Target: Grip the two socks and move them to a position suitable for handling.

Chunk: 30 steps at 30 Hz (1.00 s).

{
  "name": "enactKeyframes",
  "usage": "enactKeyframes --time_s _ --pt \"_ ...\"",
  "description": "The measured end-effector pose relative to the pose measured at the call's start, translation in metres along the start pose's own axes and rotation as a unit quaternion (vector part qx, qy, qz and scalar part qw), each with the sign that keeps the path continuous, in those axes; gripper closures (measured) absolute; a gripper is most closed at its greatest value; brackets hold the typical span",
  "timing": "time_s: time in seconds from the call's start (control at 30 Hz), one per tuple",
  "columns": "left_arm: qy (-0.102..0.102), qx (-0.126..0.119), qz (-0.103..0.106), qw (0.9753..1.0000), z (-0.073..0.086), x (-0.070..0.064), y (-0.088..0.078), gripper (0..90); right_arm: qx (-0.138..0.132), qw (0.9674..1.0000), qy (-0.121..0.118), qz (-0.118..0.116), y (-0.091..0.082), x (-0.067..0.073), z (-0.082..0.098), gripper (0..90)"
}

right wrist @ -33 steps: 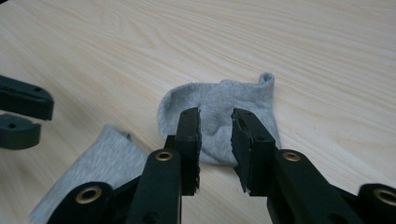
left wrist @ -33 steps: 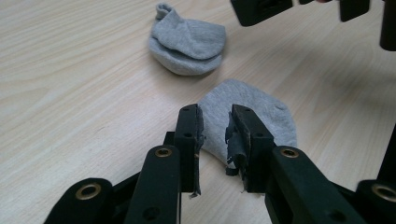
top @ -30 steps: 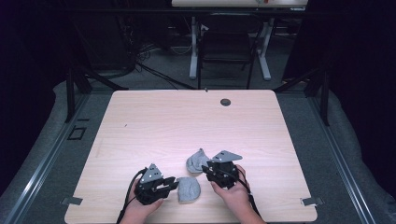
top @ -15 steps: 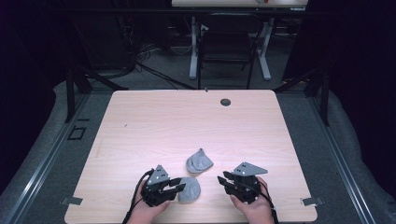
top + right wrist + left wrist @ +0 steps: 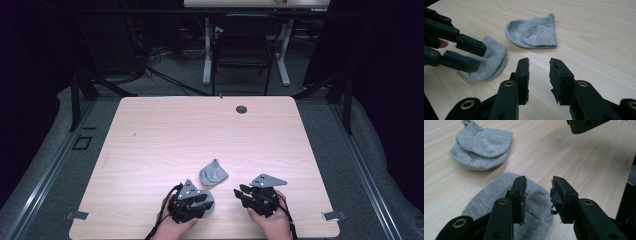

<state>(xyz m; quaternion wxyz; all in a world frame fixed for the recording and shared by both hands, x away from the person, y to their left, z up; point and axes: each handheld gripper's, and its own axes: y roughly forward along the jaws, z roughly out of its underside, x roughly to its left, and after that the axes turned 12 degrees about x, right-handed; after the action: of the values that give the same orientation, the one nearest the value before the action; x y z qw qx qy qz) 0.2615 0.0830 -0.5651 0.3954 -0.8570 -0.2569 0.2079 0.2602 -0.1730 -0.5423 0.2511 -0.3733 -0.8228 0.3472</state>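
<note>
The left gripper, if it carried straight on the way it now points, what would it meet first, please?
Most likely the nearer grey sock, lying directly under and ahead of the left gripper, whose open jaws have just been opening with nothing pinched between them. Depth is hard to judge.

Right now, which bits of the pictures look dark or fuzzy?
High view: the room around the wooden table is dark. Left gripper view: the near grey sock looks soft; the far folded sock is clearer. Right gripper view: evenly lit, with faint shadows.
</note>
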Motion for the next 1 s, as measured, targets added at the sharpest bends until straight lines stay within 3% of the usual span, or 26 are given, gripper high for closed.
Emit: enactKeyframes --time_s 0.2,0.4,0.63,1.0 --pt "0.008 0.013 -0.008 0.9999 0.005 -0.001 0.011 64.3 0.002 1.0000 -0.001 -0.001 0.002 -0.001 0.001 68.5" --pt "0.023 0.017 -0.018 0.9994 0.007 -0.002 0.010 74.0 0.003 1.0000 -0.001 0.000 0.005 0.000 0.001 68.6" --pt "0.032 0.015 -0.017 0.9992 0.007 -0.003 0.008 82.6 0.007 0.9999 -0.010 0.005 0.008 0.002 0.000 68.5" --pt "0.038 0.000 -0.010 0.9992 0.005 -0.004 0.000 85.9 0.008 1.0000 -0.005 0.002 0.010 0.001 0.000 68.6"
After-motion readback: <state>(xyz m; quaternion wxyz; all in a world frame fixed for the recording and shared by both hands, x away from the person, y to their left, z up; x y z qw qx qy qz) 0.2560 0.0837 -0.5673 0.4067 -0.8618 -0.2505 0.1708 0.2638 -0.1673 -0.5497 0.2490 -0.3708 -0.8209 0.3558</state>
